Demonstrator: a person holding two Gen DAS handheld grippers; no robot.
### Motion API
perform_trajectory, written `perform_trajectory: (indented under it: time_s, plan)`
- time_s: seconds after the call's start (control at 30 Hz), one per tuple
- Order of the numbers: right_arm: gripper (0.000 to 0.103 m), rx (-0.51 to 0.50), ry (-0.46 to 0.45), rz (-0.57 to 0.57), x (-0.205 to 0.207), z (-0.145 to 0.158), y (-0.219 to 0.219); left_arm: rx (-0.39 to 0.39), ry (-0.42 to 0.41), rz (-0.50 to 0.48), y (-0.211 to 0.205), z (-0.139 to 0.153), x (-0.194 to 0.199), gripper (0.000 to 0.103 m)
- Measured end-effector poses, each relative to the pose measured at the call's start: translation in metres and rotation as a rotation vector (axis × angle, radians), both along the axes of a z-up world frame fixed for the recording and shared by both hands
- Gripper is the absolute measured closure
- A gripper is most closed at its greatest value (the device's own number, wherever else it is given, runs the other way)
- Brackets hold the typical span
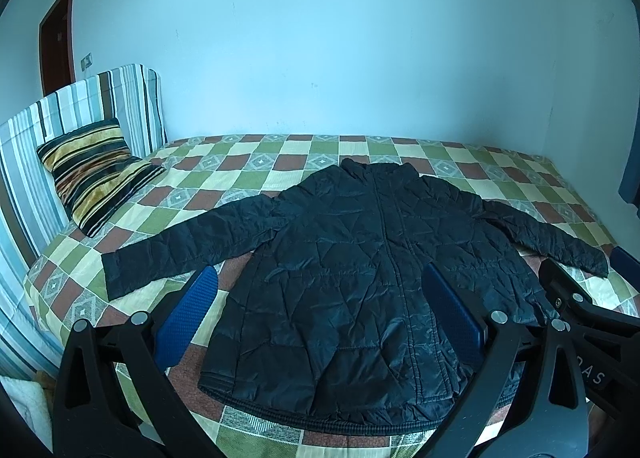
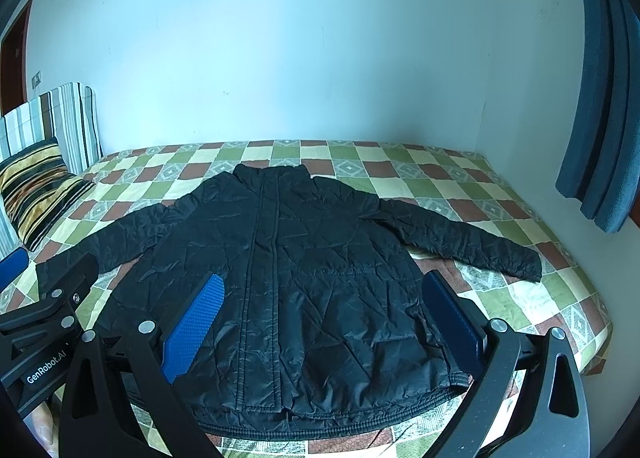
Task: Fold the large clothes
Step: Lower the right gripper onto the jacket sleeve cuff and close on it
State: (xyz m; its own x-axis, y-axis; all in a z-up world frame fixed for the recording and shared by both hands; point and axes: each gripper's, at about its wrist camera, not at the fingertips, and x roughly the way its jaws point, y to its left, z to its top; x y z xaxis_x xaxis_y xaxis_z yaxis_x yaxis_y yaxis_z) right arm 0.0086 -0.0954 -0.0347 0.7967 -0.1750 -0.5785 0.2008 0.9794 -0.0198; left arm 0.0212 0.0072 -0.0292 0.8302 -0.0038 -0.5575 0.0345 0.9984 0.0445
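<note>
A black quilted jacket (image 1: 352,266) (image 2: 304,282) lies flat and front up on the checked bed, collar toward the far wall, hem toward me, both sleeves spread out to the sides. My left gripper (image 1: 320,290) hovers open above the hem area, blue pads wide apart, nothing between them. My right gripper (image 2: 320,294) is likewise open above the jacket's lower half and holds nothing. The right gripper's black body (image 1: 580,318) shows at the right of the left wrist view; the left gripper's body (image 2: 44,322) shows at the left of the right wrist view.
The bed (image 1: 280,154) (image 2: 500,210) has a green, brown and cream checked cover. A striped pillow (image 1: 96,174) (image 2: 36,190) leans on a striped headboard (image 1: 60,114) at the left. A pale wall runs behind; a blue curtain (image 2: 600,98) hangs at the right; a brown door (image 1: 56,38) stands far left.
</note>
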Motion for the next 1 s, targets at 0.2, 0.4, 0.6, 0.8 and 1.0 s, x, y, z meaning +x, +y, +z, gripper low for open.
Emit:
perform_trajectory:
  time_s: [0.2,0.4,0.6,0.8,1.0]
  plan:
    - [0.005,0.031,0.023,-0.028,0.019,-0.017,-0.011,0.012,0.043,0.004,-0.006,-0.022,0.022,0.002]
    - [0.005,0.064,0.084,-0.131,0.045,-0.05,-0.065,0.02,0.098,0.087,0.004,-0.062,0.063,0.002]
    - [0.005,0.143,0.137,-0.328,0.066,-0.092,-0.171,0.061,0.154,0.18,0.026,-0.102,0.103,0.002]
    - [0.005,0.249,0.158,-0.558,0.073,-0.128,-0.289,0.081,0.21,0.271,0.056,-0.13,0.13,0.002]
    - [0.041,0.416,0.18,-0.73,0.078,-0.163,-0.382,0.114,0.239,0.348,0.072,-0.145,0.147,0.002]
